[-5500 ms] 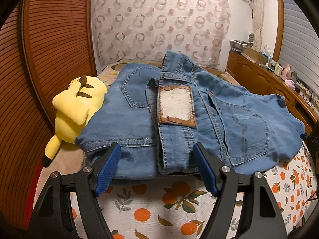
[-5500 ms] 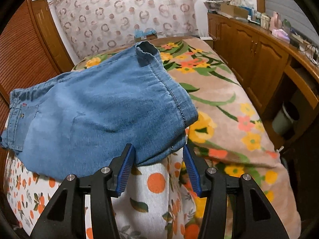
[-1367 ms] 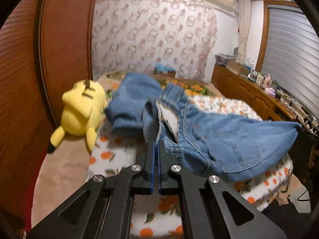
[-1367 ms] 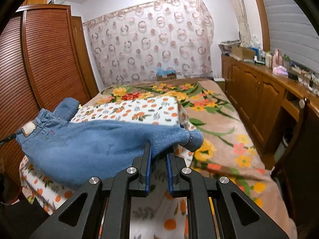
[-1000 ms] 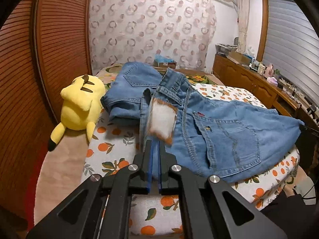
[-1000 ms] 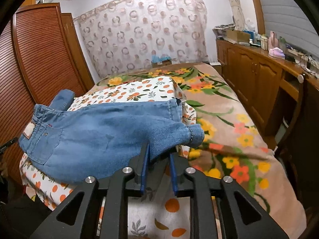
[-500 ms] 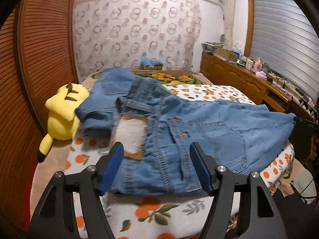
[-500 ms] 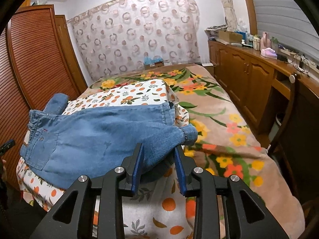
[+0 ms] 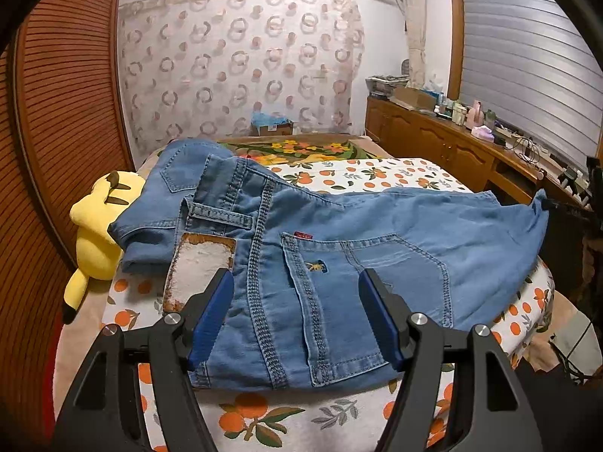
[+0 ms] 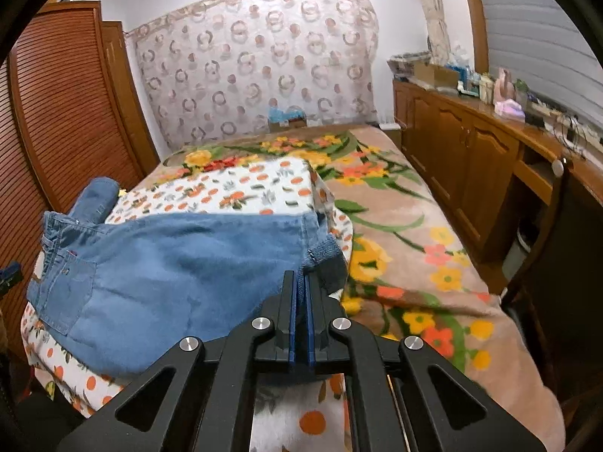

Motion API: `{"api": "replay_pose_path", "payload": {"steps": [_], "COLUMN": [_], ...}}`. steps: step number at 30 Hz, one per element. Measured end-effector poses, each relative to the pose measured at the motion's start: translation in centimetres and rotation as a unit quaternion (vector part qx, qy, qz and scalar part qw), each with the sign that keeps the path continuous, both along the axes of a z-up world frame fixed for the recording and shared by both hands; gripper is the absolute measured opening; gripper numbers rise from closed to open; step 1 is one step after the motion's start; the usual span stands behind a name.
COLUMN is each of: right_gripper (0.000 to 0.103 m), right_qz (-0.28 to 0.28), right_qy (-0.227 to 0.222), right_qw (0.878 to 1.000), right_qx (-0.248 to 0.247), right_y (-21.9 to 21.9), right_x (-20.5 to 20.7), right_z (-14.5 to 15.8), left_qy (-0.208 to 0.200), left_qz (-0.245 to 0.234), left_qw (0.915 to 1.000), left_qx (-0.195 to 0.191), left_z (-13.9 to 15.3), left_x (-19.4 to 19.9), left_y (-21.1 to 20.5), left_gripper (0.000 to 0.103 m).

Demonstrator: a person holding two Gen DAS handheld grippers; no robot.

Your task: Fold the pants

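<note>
1. The left gripper (image 9: pixel 296 316) has let go: its blue-padded jaws, pressed together a second ago, now stand spread wide over the waistband end of the blue denim pants (image 9: pixel 339 263), touching nothing that I can see.
2. The right gripper (image 10: pixel 299 320) has done the opposite; its jaws, slightly apart half a second ago, are now pressed together, pinching the hem end of the pants (image 10: pixel 320 256).
3. The pants lie stretched across the orange-print sheet (image 9: pixel 264 418) on the bed, back pocket up, one part bunched beside the yellow plush toy (image 9: pixel 96 233).
4. My guess is that the waist end is now laid down, and the right side is ready to carry the hem over for the next fold.
</note>
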State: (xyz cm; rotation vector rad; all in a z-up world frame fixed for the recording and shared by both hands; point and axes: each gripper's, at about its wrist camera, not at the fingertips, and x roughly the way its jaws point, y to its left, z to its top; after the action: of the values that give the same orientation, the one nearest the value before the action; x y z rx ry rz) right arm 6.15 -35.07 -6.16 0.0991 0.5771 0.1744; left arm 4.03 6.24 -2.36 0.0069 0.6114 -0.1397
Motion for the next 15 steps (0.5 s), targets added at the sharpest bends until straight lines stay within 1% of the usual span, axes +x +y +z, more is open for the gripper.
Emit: {"api": "replay_pose_path", "payload": {"steps": [4,9,15], "right_gripper": [0.001,0.001,0.001], "right_qz": [0.018,0.061,0.135], "right_qy": [-0.025,-0.061,-0.094], "right_qw": [0.999,0.996,0.986], "right_qx": [-0.009,-0.022,-0.034], "right_y": [1.1,4.0,9.9], "right_x": [-0.4,-0.9,-0.6], "right_z": [1.6,4.5,7.3], "left_qy": [0.0,-0.002,-0.003], "left_qz": [0.002,0.002,0.011], "left_qw": [1.0,1.0,0.9998], "left_qx": [-0.001,-0.006,-0.013], "left_z": [0.0,-0.1,-0.2], "left_x": [0.0,-0.1,-0.3], "left_y": [-0.1,0.1,1.2], "left_gripper": [0.07,0.07,0.07]}}
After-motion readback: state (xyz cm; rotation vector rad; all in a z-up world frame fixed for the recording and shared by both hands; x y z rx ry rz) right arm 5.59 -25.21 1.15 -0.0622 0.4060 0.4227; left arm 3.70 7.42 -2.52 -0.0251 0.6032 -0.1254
